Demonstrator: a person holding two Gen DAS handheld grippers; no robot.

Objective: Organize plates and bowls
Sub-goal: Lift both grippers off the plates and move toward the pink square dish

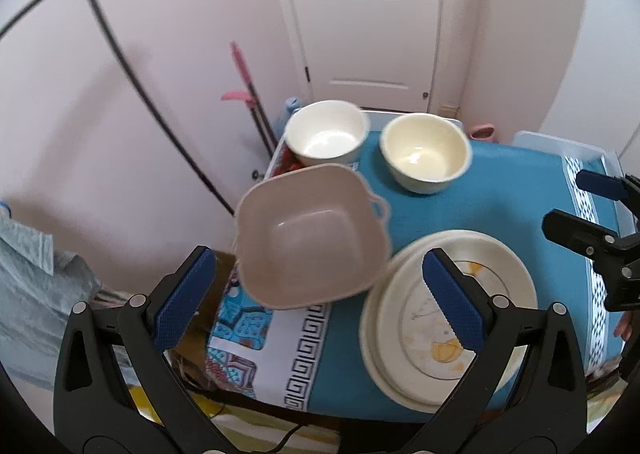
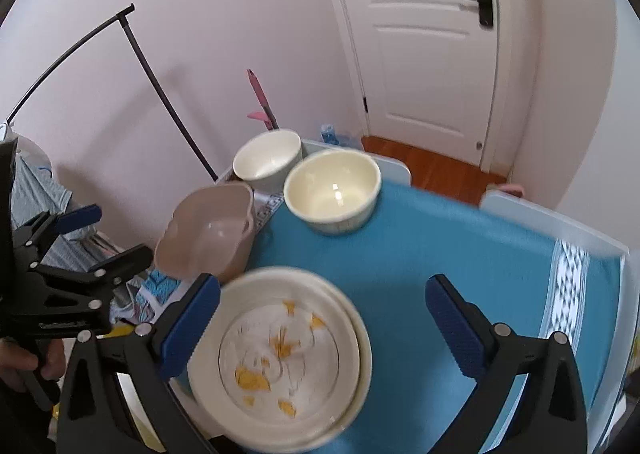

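A stack of cream plates with a yellow pattern lies at the near edge of the blue-clothed table; it also shows in the right wrist view. A beige square bowl sits at the table's left edge, also in the right wrist view. A white round bowl and a cream round bowl stand at the far side. My left gripper is open and empty, above the square bowl and plates. My right gripper is open and empty over the plates.
A white door and pink walls stand behind the table. A black rack pole leans at the left. Pink-handled tools stand in the corner. Grey cloth lies left of the table. The table's white rim shows at right.
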